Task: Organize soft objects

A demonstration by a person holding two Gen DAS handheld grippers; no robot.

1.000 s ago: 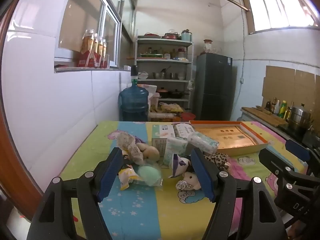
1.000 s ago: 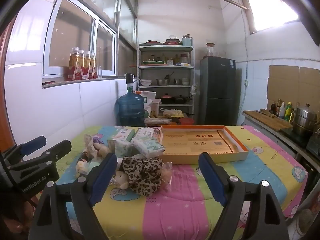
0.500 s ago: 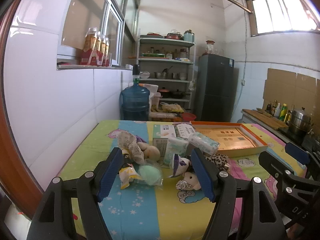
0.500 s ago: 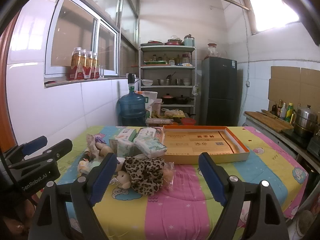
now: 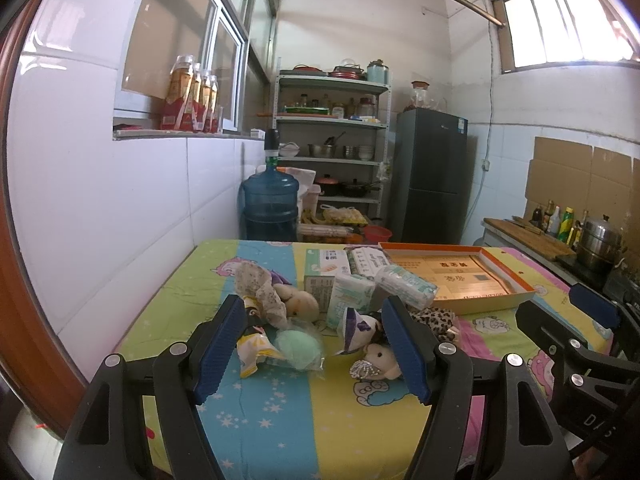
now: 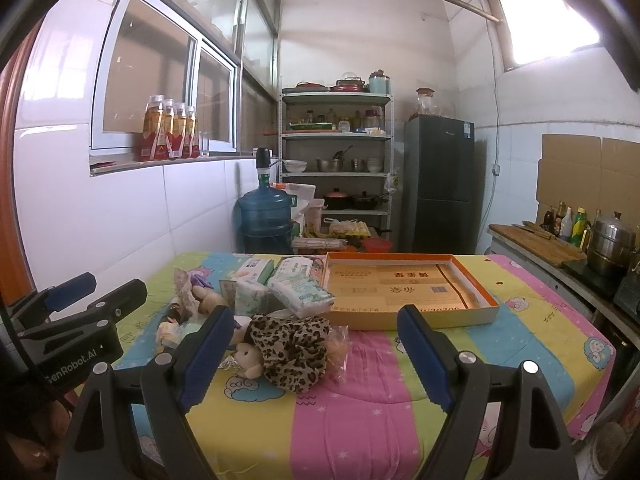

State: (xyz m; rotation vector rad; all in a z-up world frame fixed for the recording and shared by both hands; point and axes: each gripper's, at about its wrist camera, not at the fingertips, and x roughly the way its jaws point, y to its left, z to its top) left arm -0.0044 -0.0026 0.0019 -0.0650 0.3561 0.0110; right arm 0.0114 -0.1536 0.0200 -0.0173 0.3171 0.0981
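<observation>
Background of a tiled kitchen: a blue water jug (image 6: 265,216) with a pump stands on the floor beside a metal shelf (image 6: 336,152) bearing pots, bowls and jars, with a dark fridge (image 6: 439,184) to its right. Four bottles (image 6: 170,128) stand in a row on the window sill at left. At right, a counter holds a wooden board (image 6: 538,242), condiment bottles (image 6: 566,220) and a steel steamer pot (image 6: 610,246), below cardboard sheets (image 6: 588,172) fixed to the wall.
</observation>
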